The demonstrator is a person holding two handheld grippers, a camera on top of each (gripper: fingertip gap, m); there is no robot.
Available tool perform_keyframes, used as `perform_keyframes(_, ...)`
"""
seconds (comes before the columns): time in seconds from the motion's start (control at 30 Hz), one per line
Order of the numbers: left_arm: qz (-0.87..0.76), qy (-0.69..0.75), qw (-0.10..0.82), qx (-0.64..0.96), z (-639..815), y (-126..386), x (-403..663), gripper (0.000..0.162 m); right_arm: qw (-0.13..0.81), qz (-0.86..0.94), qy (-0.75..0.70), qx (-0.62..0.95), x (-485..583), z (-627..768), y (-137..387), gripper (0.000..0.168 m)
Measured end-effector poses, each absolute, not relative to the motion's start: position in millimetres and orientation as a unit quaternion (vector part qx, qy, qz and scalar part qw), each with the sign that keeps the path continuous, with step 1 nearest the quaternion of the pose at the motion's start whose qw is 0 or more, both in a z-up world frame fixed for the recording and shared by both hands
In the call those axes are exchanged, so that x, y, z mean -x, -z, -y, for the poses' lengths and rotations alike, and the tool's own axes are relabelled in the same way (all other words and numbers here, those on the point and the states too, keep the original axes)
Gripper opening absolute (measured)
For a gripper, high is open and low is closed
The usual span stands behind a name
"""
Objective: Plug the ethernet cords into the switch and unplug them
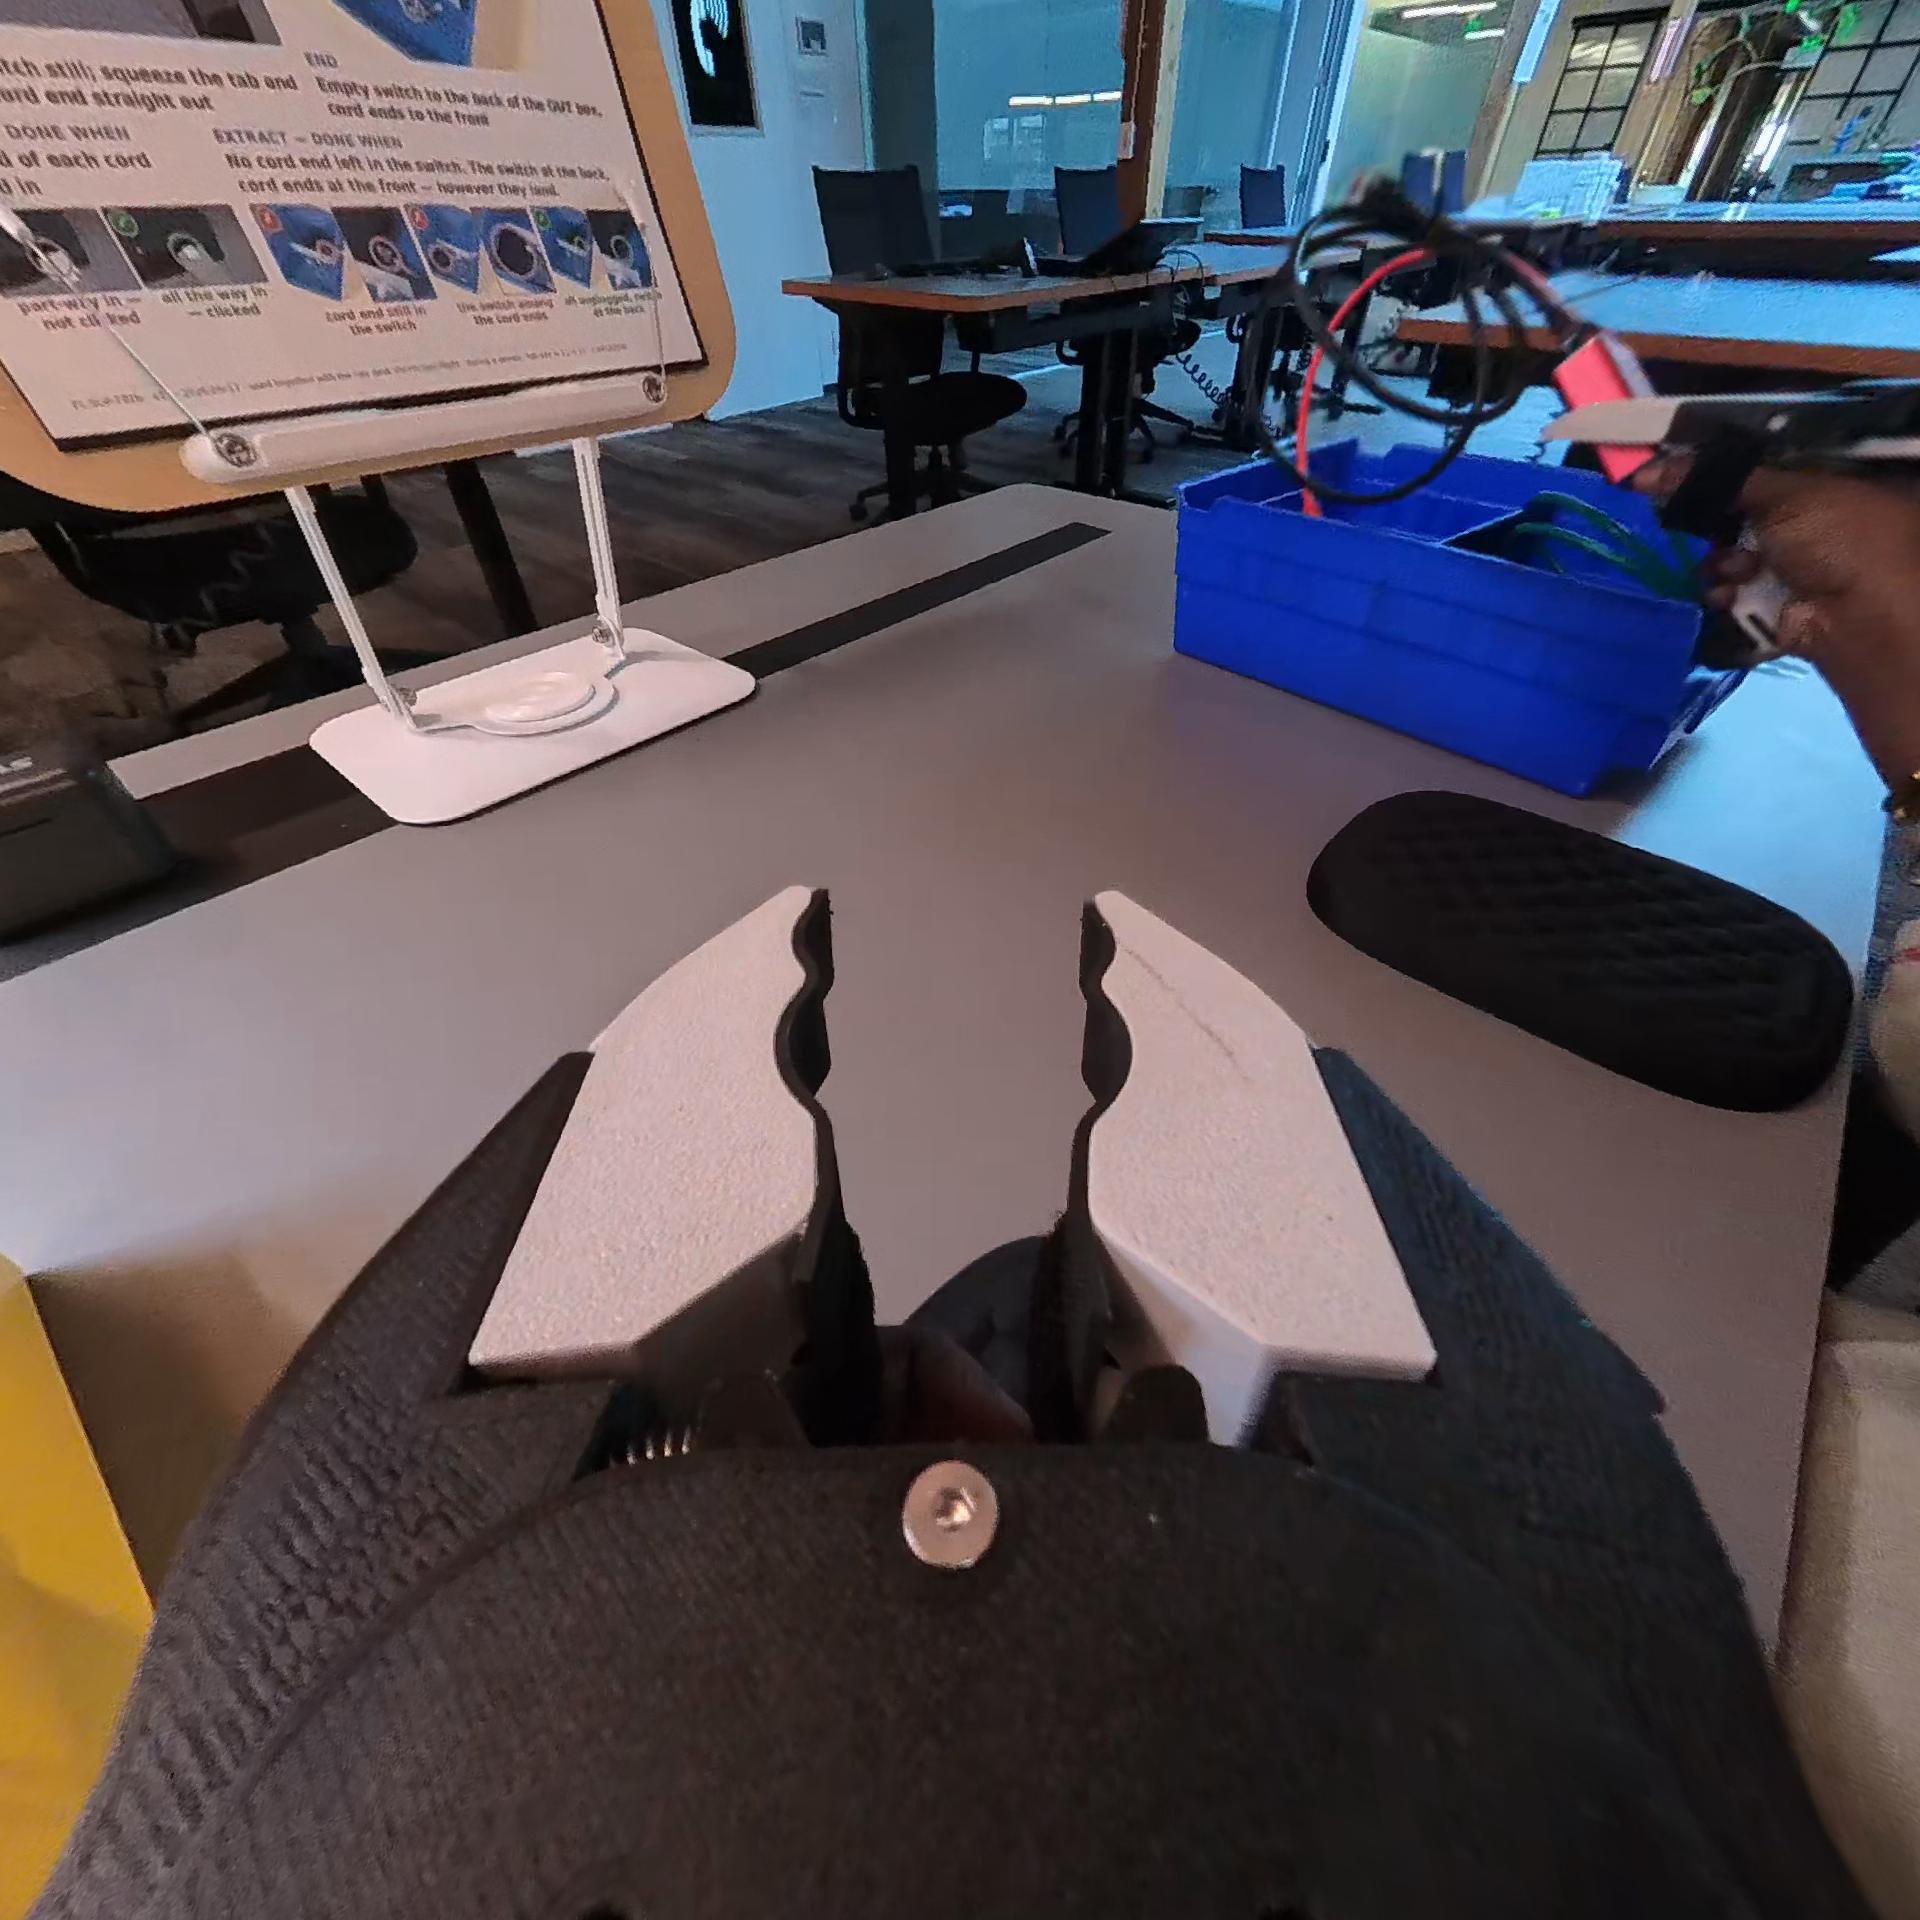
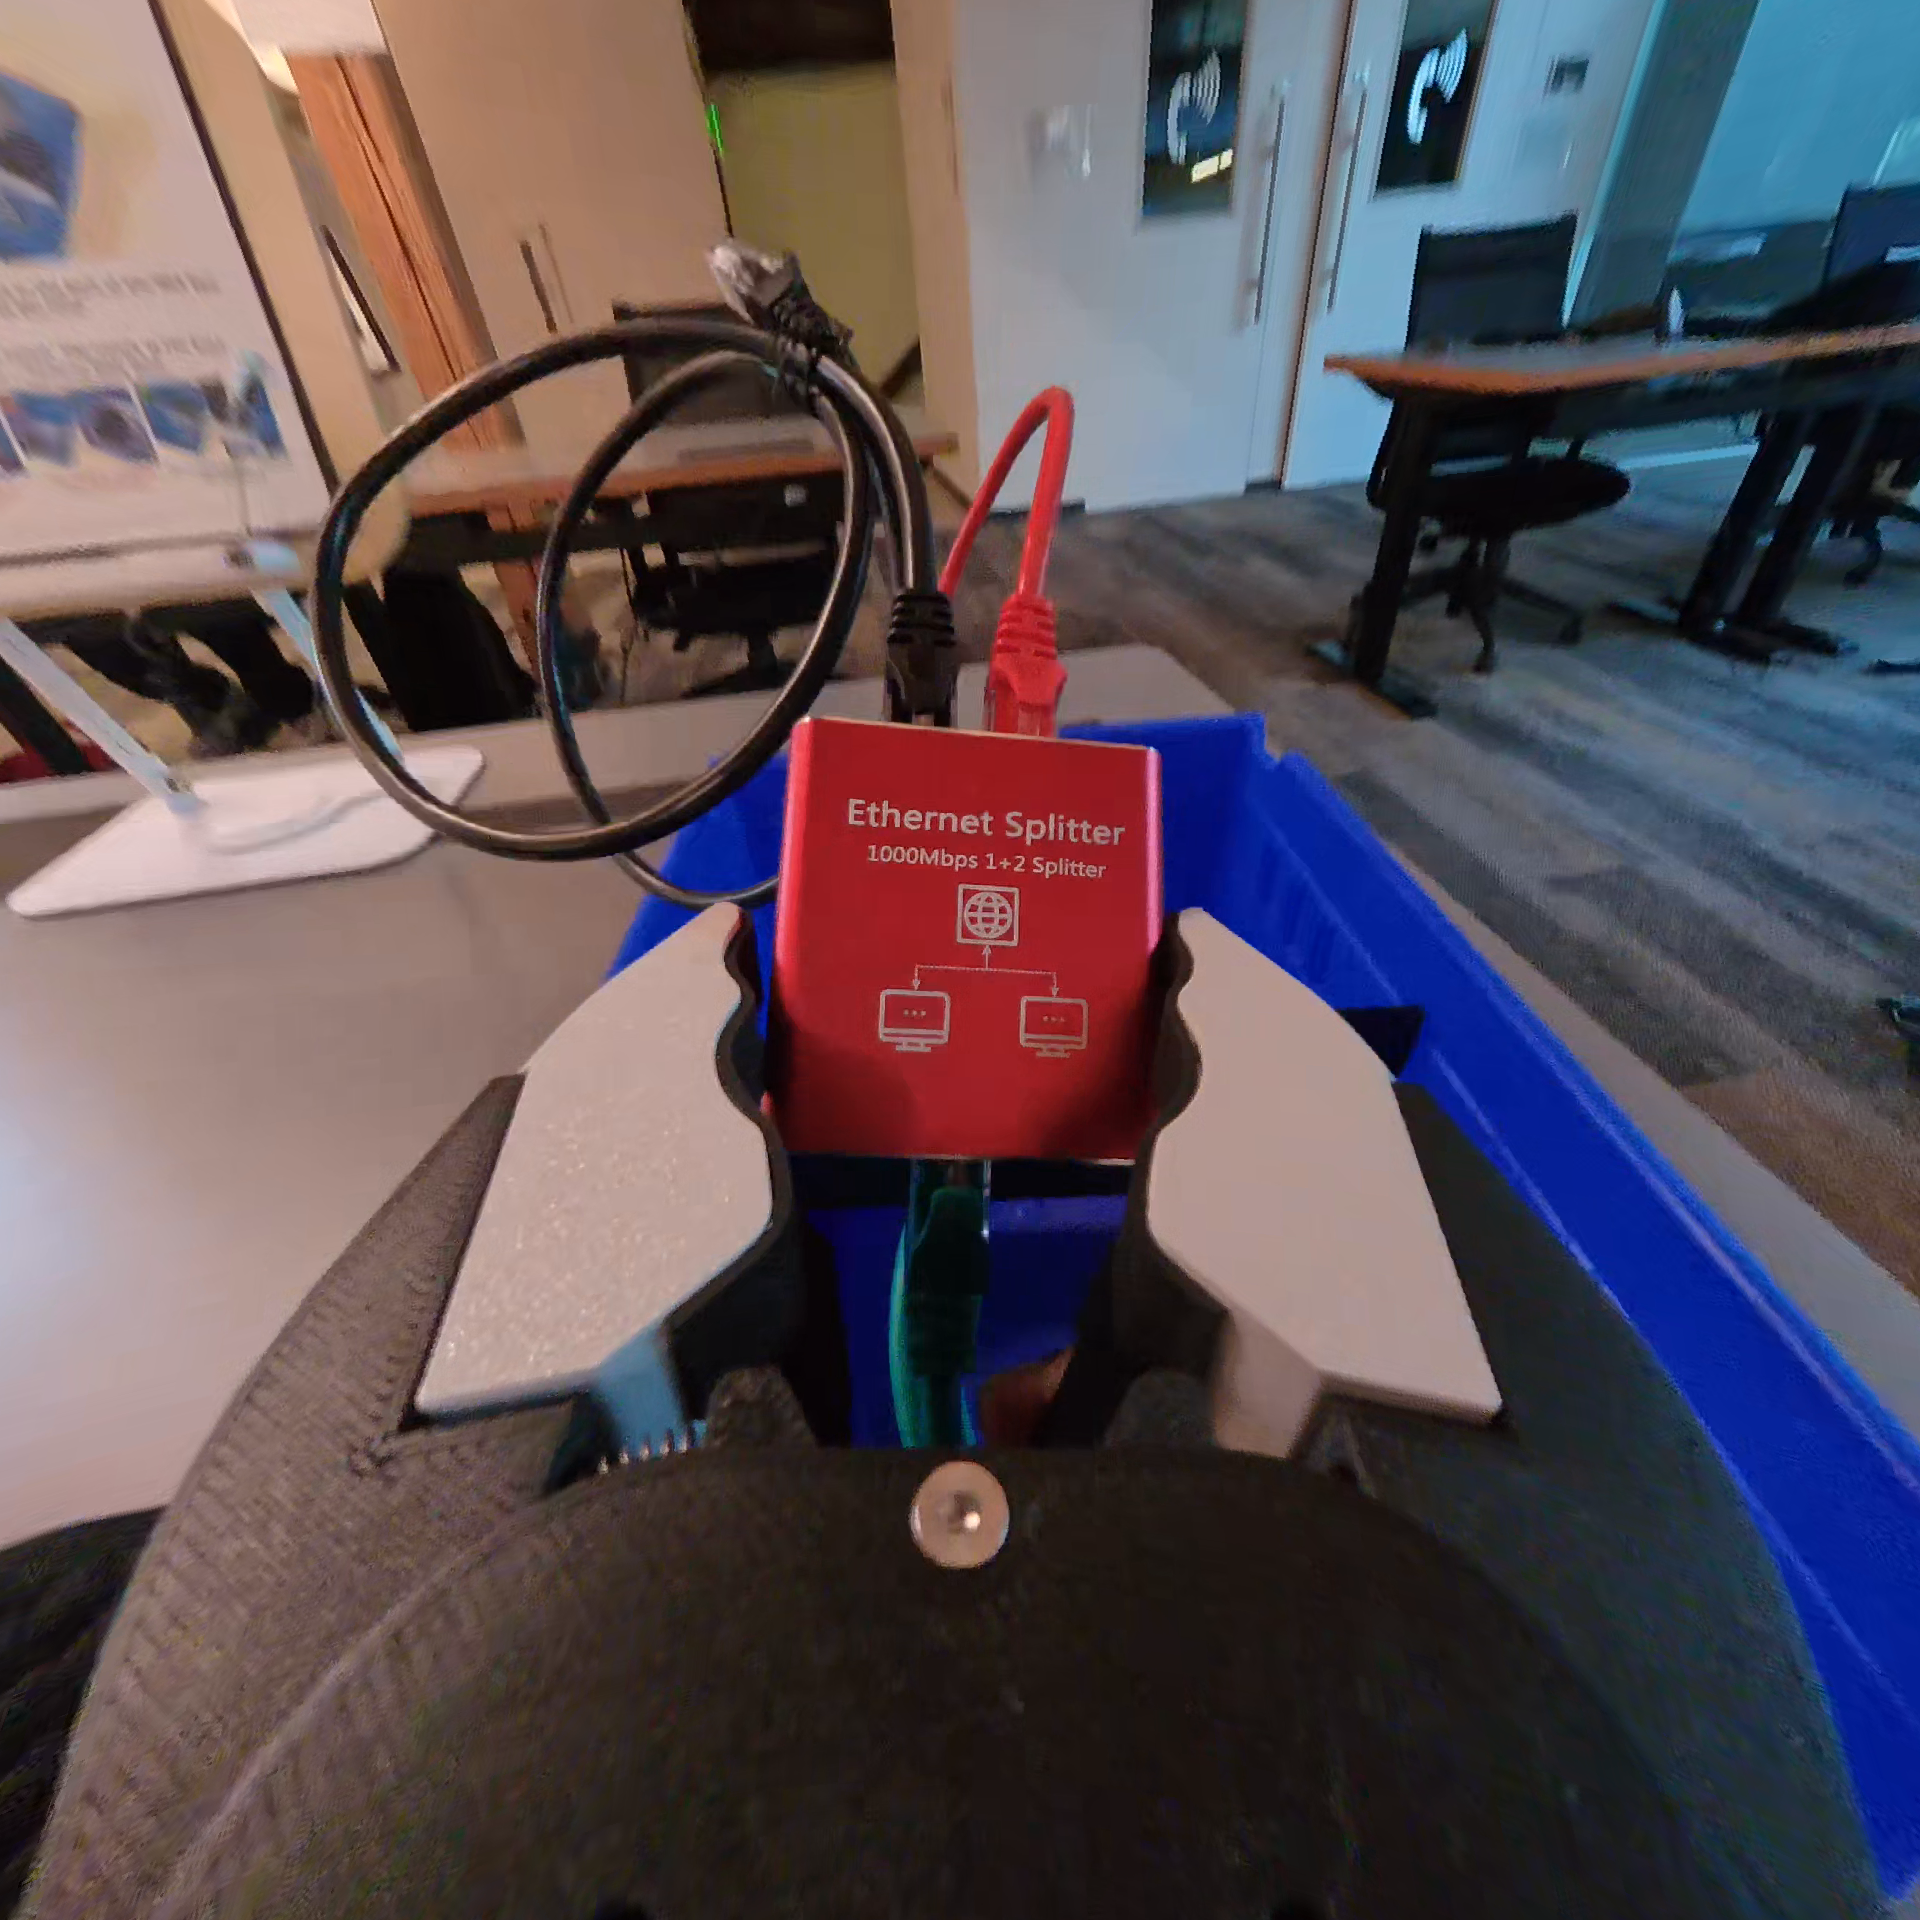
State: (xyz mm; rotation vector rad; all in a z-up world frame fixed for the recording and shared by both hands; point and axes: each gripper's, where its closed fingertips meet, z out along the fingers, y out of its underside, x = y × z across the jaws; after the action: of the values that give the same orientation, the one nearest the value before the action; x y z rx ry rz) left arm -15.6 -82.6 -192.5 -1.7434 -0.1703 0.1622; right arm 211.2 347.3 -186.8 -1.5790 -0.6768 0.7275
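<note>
Three cords sit plugged in the switch, which my right claw pinches by its sides above the blue bin. Its long axis runs 6 to 12: black cord and red cord leave at 12, green cord at 6. My left claw hangs spread over the worktop. I'd hold the switch still, squeeze each tab, pull straight out.

Switch above bin (stand left)
</note>
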Motion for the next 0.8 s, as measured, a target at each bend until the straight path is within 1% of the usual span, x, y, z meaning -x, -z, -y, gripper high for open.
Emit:
perform_keyframes(0.1, 0.079, -0.063, 0.617, 0.780, 80, 201, 14, 0.045, 0.566, 0.311, -0.283, 0.709, -204, -349, 208, 0.070)
perform_keyframes(0.17, 0.072, -0.062, 0.607, 0.789, 79, 205, 12, 0.046, 0.567, 0.311, -0.277, 0.711, -203, -350, 207, 0.063)
perform_keyframes(0.27, 0.065, -0.061, 0.601, 0.794, 77, 208, 10, 0.046, 0.547, 0.323, -0.244, 0.732, -205, -353, 215, 0.076)
perform_keyframes(0.43, 0.070, -0.044, 0.593, 0.801, 73, 215, 8, 0.046, 0.542, 0.341, -0.199, 0.742, -210, -353, 223, 0.083)
perform_keyframes(0.6, 0.067, -0.047, 0.589, 0.804, 72, 216, 7, 0.046, 0.546, 0.356, -0.169, 0.739, -212, -348, 218, 0.082)
perform_keyframes(0.8, 0.072, -0.050, 0.591, 0.802, 76, 215, 10, 0.046, 0.532, 0.413, -0.189, 0.715, -197, -335, 211, 0.085)
